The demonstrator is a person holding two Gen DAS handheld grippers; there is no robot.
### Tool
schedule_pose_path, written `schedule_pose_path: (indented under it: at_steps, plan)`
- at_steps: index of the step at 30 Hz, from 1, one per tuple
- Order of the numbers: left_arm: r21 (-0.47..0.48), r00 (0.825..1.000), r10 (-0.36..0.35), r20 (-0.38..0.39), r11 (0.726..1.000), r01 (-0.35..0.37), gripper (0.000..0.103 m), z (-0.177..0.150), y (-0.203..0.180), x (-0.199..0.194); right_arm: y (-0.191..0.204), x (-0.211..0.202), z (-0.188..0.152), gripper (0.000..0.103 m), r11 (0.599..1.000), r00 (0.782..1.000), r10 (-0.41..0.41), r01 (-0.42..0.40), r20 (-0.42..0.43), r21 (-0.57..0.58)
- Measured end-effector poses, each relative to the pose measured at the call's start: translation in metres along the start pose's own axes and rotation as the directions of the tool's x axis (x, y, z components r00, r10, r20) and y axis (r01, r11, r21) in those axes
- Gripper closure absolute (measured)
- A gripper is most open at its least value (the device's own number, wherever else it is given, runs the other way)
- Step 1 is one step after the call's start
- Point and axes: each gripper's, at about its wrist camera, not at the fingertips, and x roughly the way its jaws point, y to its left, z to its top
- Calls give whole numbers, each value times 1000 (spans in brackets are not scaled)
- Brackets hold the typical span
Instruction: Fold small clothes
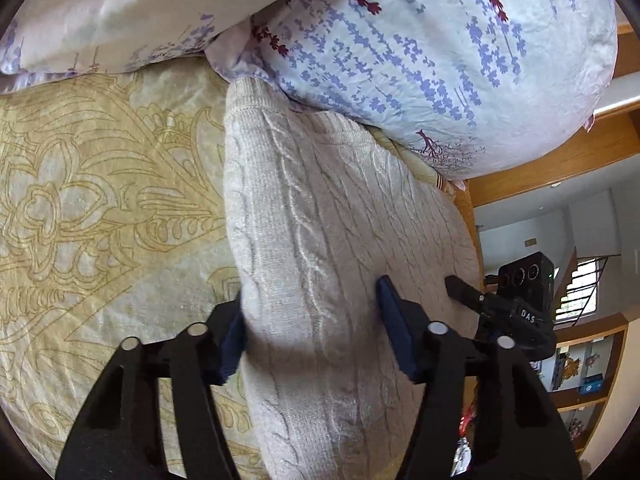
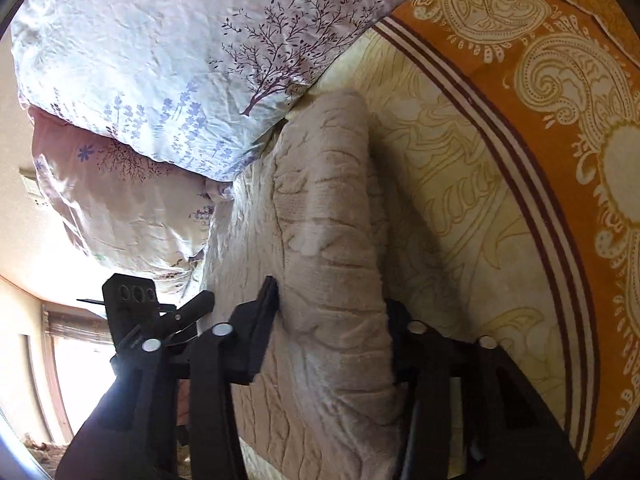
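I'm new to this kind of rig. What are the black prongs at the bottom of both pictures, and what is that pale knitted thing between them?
A person holds two hand-held grippers, each carrying a fisheye camera looking along its own fingers. One picture comes from the left gripper, the other from the right gripper. Each is closed around a fold of the cream cable-knit sweater, which lies on the yellow patterned bedspread beside the lavender-print pillows. The other gripper shows at each picture's edge.

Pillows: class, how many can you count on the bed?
2: a blue-flowered pillow touching the sweater's far end, and a paler pillow beside it. Others may be hidden.
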Motion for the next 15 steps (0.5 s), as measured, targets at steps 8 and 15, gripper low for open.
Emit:
schedule_pose_path:
  at_steps: [8, 15]
  plan:
    - [-2, 988, -152, 29, 988, 152, 71, -4, 12, -40, 36, 9, -19, 72, 986, 987, 164, -164, 2, 20]
    - [-7, 987, -96, 129, 995, 98, 70, -20, 58, -130, 93, 76, -48, 73, 973, 972, 199, -211, -125, -93]
